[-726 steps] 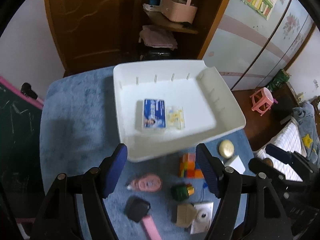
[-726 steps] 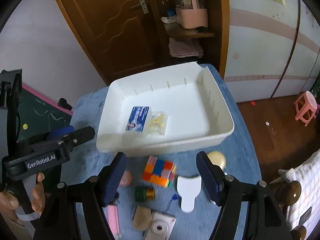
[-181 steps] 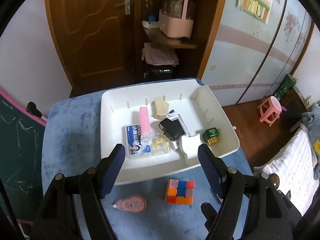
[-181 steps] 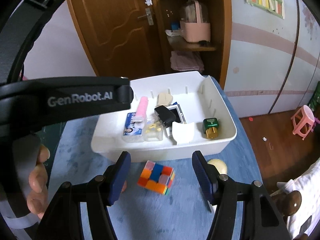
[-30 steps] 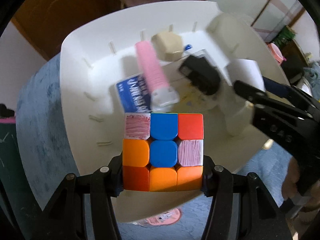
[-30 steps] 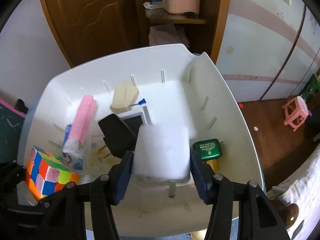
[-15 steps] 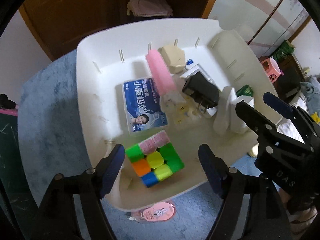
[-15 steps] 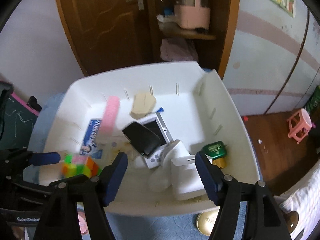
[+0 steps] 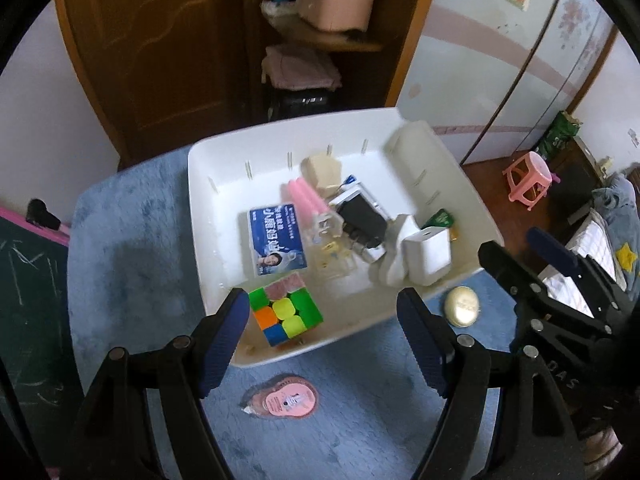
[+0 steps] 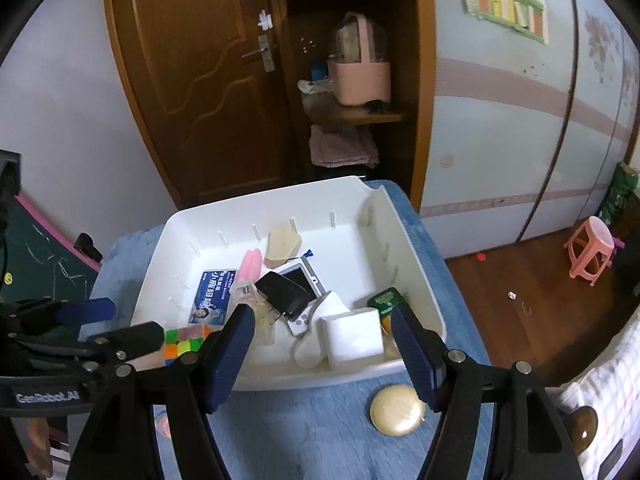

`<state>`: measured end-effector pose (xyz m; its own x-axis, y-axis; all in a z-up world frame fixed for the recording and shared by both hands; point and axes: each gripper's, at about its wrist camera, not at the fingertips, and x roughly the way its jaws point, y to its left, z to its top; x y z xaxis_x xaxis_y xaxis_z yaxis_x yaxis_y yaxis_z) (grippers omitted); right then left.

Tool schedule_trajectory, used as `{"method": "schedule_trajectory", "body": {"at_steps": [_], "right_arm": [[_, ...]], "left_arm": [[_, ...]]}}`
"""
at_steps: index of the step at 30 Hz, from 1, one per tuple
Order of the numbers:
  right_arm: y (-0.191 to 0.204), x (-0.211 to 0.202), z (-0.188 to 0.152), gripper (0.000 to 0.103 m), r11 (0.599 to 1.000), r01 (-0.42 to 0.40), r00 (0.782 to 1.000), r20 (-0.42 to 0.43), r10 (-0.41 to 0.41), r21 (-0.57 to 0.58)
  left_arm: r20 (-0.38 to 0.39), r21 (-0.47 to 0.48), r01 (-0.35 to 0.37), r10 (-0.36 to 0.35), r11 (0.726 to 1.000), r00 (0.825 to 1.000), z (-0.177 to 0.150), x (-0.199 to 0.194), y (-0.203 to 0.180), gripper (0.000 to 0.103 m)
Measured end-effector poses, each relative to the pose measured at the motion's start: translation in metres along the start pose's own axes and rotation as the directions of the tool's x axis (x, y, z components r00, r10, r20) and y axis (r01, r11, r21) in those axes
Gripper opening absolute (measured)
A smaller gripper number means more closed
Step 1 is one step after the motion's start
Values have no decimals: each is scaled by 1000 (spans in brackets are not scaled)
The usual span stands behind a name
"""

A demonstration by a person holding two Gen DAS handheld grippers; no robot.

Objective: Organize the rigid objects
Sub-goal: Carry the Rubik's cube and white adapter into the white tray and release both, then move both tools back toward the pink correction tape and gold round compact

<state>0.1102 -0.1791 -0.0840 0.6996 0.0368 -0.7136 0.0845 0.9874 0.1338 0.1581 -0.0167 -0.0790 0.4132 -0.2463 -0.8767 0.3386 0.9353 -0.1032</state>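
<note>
Our left gripper (image 9: 322, 330) and right gripper (image 10: 322, 354) both hang spread and empty over the white tray (image 9: 200, 216). The cube (image 9: 285, 314) sits in its near corner, tilted. The gold disc (image 10: 397, 404), flat on the blue mat (image 10: 320, 432), looks hard and perhaps slippery; we'd pinch across its rim.

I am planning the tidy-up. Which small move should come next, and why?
Probably lower the right gripper onto the round gold case. Both grippers are open and empty, the cube lies in the white bin, and the case and a pink item remain on the blue mat.
</note>
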Motion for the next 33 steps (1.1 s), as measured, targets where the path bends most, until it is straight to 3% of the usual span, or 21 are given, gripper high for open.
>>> {"method": "schedule_trajectory", "body": {"at_steps": [10,22,33], "right_arm": [[-16,-43,-18,76,1000,16,999,40,-16,13],[-30,-60,-45,76,1000,28,999,17,-28,14],[-32,-44,-73,76,999,44,997,-57,-44,-11]], "left_arm": [[84,25,-28,26,999,996,-22,-43,-19,79],[137,14,-18,16,1000,990,-51,-67,-19,79],[59,-3,-41,41,999,997,-83,-51,-7,79]]}}
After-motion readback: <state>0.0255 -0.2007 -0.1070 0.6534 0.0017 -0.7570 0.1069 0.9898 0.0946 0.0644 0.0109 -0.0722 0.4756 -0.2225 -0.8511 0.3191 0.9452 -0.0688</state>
